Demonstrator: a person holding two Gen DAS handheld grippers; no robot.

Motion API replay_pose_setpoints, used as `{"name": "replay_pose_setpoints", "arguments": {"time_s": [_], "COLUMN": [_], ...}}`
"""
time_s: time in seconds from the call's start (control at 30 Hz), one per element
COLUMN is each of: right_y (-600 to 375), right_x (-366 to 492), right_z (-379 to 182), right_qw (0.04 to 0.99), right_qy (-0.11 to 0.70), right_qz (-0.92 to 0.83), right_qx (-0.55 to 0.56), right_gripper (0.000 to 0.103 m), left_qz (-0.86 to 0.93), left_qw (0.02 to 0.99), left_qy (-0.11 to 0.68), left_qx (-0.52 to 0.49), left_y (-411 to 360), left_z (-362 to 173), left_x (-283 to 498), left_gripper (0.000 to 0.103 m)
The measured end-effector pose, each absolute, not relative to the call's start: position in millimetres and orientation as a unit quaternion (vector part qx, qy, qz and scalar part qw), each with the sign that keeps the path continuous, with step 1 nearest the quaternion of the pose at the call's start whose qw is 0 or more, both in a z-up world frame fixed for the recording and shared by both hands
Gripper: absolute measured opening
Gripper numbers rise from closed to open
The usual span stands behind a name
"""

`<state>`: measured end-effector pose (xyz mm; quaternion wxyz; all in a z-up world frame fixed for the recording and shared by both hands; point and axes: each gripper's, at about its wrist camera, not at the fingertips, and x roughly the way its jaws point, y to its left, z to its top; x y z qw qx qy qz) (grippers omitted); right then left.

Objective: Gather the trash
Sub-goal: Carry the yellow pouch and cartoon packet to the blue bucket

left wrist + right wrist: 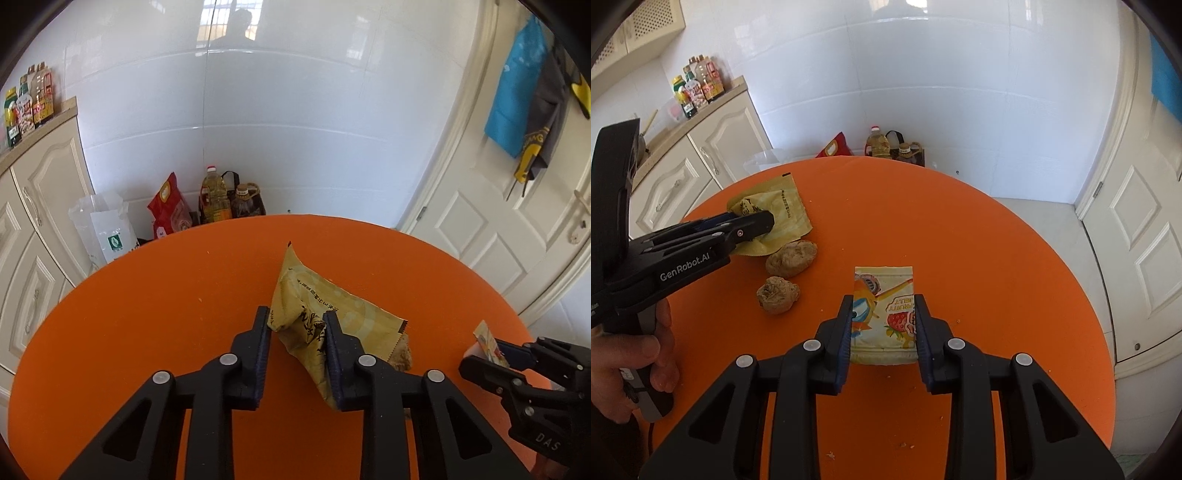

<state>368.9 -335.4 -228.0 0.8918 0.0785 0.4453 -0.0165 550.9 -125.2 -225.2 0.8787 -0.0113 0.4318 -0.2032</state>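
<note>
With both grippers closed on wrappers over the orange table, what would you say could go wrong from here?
1. The left gripper pinches only a crumpled corner of the yellow wrapper; it might slip out when lifted.
2. Two brown crumpled lumps lie right beside that wrapper, so dragging it could knock them about.
3. The right gripper holds the fruit jelly packet by its edges; the thin packet may buckle and drop.

You have a crumpled mustard-yellow foil wrapper (314,314) near the orange tabletop's (166,314) middle, a flat white fruit-jelly pouch (882,317) toward its right edge, and two brown crumpled lumps (790,258) between them.
</note>
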Motion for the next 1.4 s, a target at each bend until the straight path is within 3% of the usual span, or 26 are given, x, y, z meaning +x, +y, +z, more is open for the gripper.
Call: {"name": "replay_pose_setpoints", "arguments": {"time_s": [0.37, 0.77, 1.1, 1.4], "right_y": [-342.6, -347.5, -389.8, -475.5], "right_x": [343.4, 269.5, 160.4, 48.5], "right_z": [-202.7, -140.4, -93.1, -83.2], "right_qw": [0.902, 0.928, 0.945, 0.936], "right_qy": [0.422, 0.360, 0.301, 0.273], "right_qz": [-0.009, -0.014, -0.064, -0.167], "right_qx": [0.091, 0.095, 0.110, 0.147], "right_gripper": [0.030, 0.030, 0.030, 0.030], "left_qz": [-0.184, -0.203, -0.293, -0.380], "left_qw": [0.893, 0.922, 0.915, 0.887], "left_qy": [0.410, 0.329, 0.276, 0.261], "left_qx": [-0.032, -0.037, -0.018, 0.023], "left_y": [-94.2, -82.9, -125.1, -210.8], "left_z": [-212.9, -137.5, -98.7, -86.3], "left_x": [520.2, 420.5, 301.5, 269.8], "left_gripper": [0.020, 0.020, 0.020, 0.020]}}
